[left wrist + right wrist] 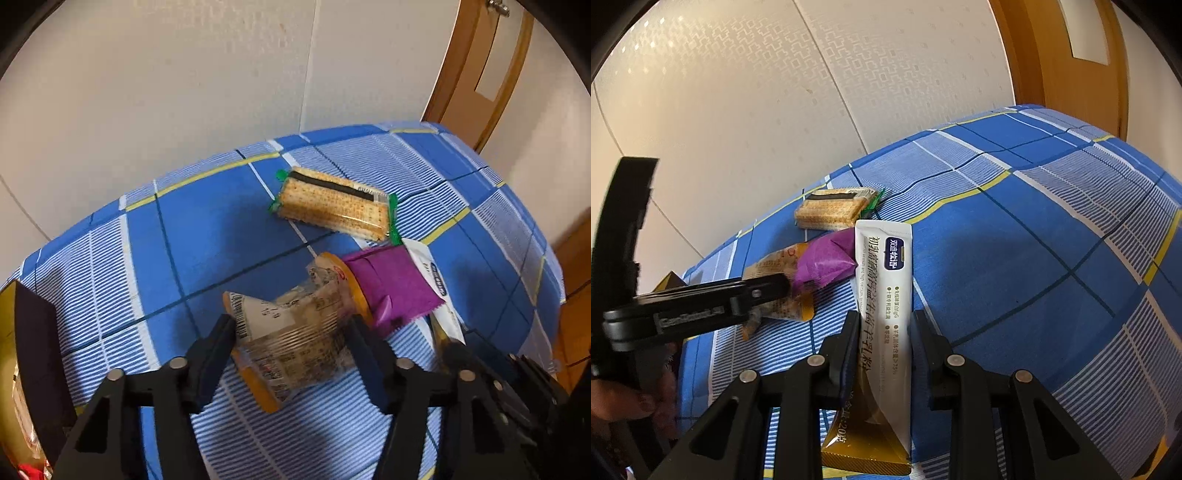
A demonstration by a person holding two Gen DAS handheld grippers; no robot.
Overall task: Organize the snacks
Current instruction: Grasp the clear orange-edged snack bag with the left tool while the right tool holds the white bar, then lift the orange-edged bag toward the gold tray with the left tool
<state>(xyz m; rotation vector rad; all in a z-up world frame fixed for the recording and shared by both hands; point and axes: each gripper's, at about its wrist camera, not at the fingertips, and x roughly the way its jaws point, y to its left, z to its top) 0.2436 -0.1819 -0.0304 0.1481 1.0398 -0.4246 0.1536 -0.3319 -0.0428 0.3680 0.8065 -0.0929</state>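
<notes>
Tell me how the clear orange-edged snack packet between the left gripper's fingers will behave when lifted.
The clear orange-edged packet looks crinkled and bent, so it will probably flex and sag rather than stay stiff. Its glossy film may slip in the left hand-held gripper. It seems light and may drag the purple packet touching it.

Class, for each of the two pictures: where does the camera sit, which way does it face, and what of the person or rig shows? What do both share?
Left wrist: on the left tongs, facing down at a clear orange-edged snack pack between its fingers.
Right wrist: on the right tongs, gripping a white sachet; the left tongs and a hand show.
Shared: cracker pack, purple packet, blue checked cloth.
</notes>
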